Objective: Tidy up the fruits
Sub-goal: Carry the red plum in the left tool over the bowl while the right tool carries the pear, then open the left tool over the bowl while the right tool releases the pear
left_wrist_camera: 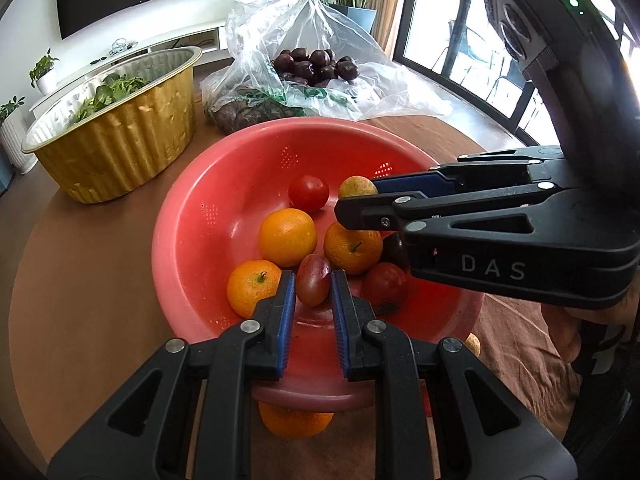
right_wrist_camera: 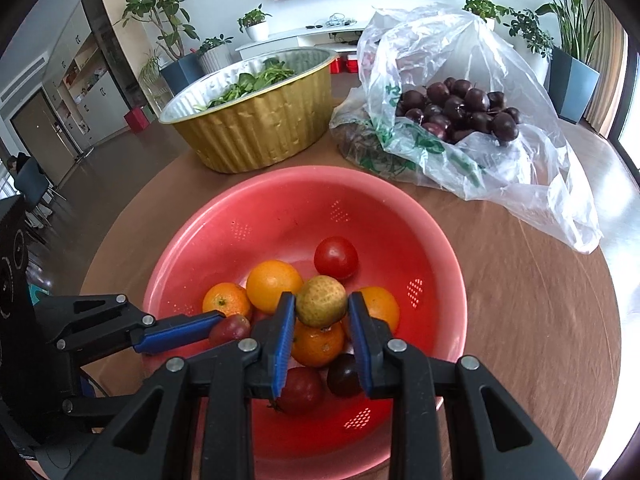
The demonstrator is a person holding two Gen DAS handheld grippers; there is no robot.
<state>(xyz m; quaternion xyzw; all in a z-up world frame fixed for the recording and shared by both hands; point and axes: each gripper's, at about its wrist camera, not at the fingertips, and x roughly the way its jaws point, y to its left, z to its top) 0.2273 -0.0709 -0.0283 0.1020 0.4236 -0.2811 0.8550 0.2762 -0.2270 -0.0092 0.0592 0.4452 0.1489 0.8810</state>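
A red colander bowl (left_wrist_camera: 192, 240) (right_wrist_camera: 280, 208) on the round table holds several oranges, a red tomato (left_wrist_camera: 309, 193) (right_wrist_camera: 335, 258), dark plums and a yellow-green fruit (right_wrist_camera: 321, 301) (left_wrist_camera: 357, 187). My left gripper (left_wrist_camera: 313, 280) is open over the bowl, its pads either side of a reddish plum (left_wrist_camera: 313, 285) (right_wrist_camera: 230, 328). My right gripper (right_wrist_camera: 321, 306) (left_wrist_camera: 356, 194) is open, its pads flanking the yellow-green fruit with small gaps. An orange (left_wrist_camera: 295, 420) lies on the table under the bowl's near rim.
A gold foil tub (left_wrist_camera: 120, 152) (right_wrist_camera: 256, 136) with green leaves stands behind the bowl on the left. A clear plastic bag (left_wrist_camera: 312, 52) (right_wrist_camera: 460, 92) with several dark plums lies behind on the right. Another small yellow fruit (left_wrist_camera: 473, 344) sits by the bowl.
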